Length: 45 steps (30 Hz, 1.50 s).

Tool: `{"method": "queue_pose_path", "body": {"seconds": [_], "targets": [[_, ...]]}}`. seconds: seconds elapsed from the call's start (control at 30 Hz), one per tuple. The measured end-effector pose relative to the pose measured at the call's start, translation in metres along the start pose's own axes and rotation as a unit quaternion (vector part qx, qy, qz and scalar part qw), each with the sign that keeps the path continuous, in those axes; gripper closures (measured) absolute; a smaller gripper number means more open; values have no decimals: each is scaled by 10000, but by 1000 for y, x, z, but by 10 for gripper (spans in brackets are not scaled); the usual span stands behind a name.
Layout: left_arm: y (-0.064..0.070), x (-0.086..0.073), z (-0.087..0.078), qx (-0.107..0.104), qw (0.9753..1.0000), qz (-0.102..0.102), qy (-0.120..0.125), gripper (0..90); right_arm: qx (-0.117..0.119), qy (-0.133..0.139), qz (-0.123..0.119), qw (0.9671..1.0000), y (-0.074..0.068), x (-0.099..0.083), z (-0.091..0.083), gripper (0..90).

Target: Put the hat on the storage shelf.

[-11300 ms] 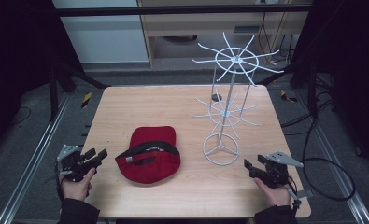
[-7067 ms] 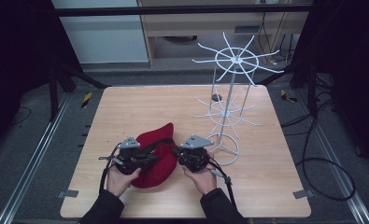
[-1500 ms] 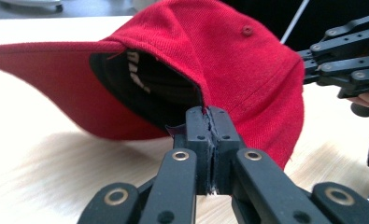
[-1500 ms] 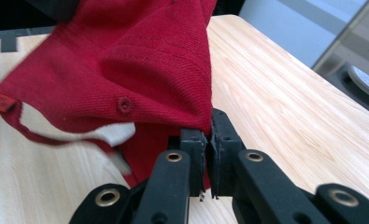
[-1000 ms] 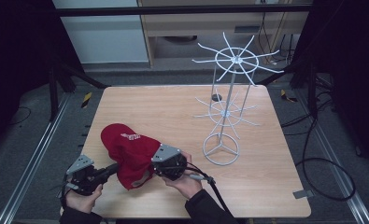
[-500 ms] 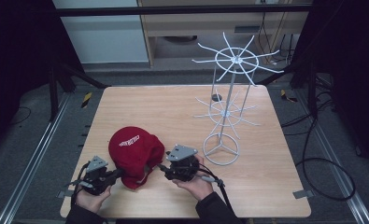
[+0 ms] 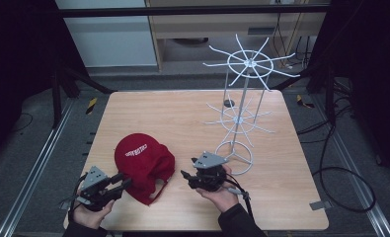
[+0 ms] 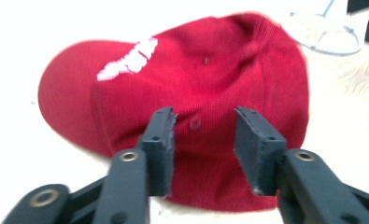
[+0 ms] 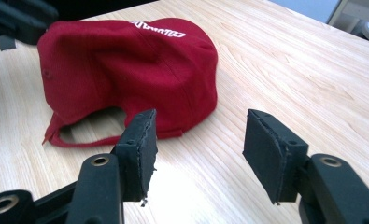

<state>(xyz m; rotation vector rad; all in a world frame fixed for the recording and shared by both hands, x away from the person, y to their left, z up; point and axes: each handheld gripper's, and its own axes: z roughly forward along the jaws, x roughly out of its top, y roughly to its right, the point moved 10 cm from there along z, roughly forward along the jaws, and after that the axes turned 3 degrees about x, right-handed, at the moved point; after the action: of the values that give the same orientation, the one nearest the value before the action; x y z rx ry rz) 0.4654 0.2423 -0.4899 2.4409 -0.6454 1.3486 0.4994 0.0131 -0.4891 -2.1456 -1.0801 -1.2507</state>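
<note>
A red cap [image 7: 144,163] with white lettering lies on the wooden table [image 7: 182,118], brim toward the far left and back strap toward me. My left gripper [image 7: 125,182] is open at the cap's near-left side. In the left gripper view its jaws [image 8: 204,122] frame the crown of the cap [image 8: 196,70] around the top button; I cannot tell if they touch. My right gripper [image 7: 184,177] is open a short way right of the cap, holding nothing. In the right gripper view its gripper [image 9: 198,126] stands over bare wood, with the cap [image 9: 126,60] ahead.
A white wire display rack [image 7: 239,118] with two tiers of spokes stands at the right rear of the table, its ring base [image 7: 233,157] just behind my right gripper. The table's front edge is close under both hands. Dark floor and cables surround the table.
The cap, held up between both grippers a second ago, now lies on the table. Both grippers have let go, and the right one has drawn back to the right.
</note>
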Motion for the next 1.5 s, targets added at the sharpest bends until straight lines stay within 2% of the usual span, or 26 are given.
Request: {"method": "queue_pose_path", "body": {"seconds": [0.03,0.07,0.13,0.23,0.33,0.37,0.4,0.53,0.57,0.6,0.63,0.73,0.83,0.87,0.9,0.97,1.0,1.03,1.1,1.2,1.23,1.27,1.3,1.4,1.43,1.5], "targets": [[1,5,-1,8,9999,82,100,514,-46,7,19,10000,4,-5,-6,439],[1,5,-1,8,9999,82,100,497,-46,7,19,10000,4,-5,-6,439],[5,10,-1,-116,9994,277,182,449,-86,24,89,9999,9,-13,-13,436],[8,12,1,-179,9989,393,177,395,-109,74,167,9998,12,-18,-20,434],[14,18,11,-352,9981,501,102,357,-156,157,276,9994,18,-26,-33,425],[14,18,11,-352,9981,501,102,353,-156,157,276,9994,18,-26,-33,425],[18,20,17,-499,9974,523,21,344,-204,209,342,9990,22,-30,-42,422],[25,23,27,-651,9960,599,-116,348,-287,254,415,9984,29,-36,-53,420],[27,22,32,-729,9951,636,-211,409,-358,311,488,9977,35,-40,-63,420],[27,22,32,-729,9951,636,-211,431,-385,313,515,9974,37,-42,-67,420],[27,22,34,-730,9951,615,-265,431,-385,313,515,9974,37,-42,-67,420],[28,20,41,-835,9943,528,-412,502,-522,333,578,9964,46,-52,-81,421],[30,15,44,-889,9930,489,-599,665,-750,343,729,9939,62,-66,-97,424],[30,15,44,-889,9930,489,-599,703,-750,343,729,9939,62,-66,-97,424],[30,15,45,-905,9931,439,-610,703,-809,337,790,9930,66,-70,-101,424],[28,16,45,-875,9937,365,-605,787,-980,351,929,9902,78,-80,-112,424],[28,16,45,-875,9937,365,-605,803,-980,351,929,9902,78,-80,-112,424],[28,19,45,-841,9943,327,-560,818,-1081,366,1025,9882,86,-86,-118,425],[29,21,44,-836,9947,316,-514,824,-1122,375,1058,9873,89,-89,-121,426],[30,32,43,-815,9959,210,-322,837,-1331,360,1239,9827,104,-101,-130,428],[30,32,43,-815,9959,210,-322,839,-1331,360,1239,9827,104,-101,-130,428],[30,39,42,-782,9967,123,-195,839,-1430,351,1321,9802,111,-107,-135,427],[30,39,42,-782,9967,123,-195,840,-1430,351,1321,9802,111,-107,-135,427],[31,59,40,-730,9972,-84,140,841,-1566,377,1406,9769,121,-114,-141,425],[31,59,40,-730,9972,-84,140,841,-1597,364,1440,9759,124,-116,-143,424],[30,70,37,-726,9966,-206,345,841,-1622,380,1488,9747,126,-118,-144,423]]}}
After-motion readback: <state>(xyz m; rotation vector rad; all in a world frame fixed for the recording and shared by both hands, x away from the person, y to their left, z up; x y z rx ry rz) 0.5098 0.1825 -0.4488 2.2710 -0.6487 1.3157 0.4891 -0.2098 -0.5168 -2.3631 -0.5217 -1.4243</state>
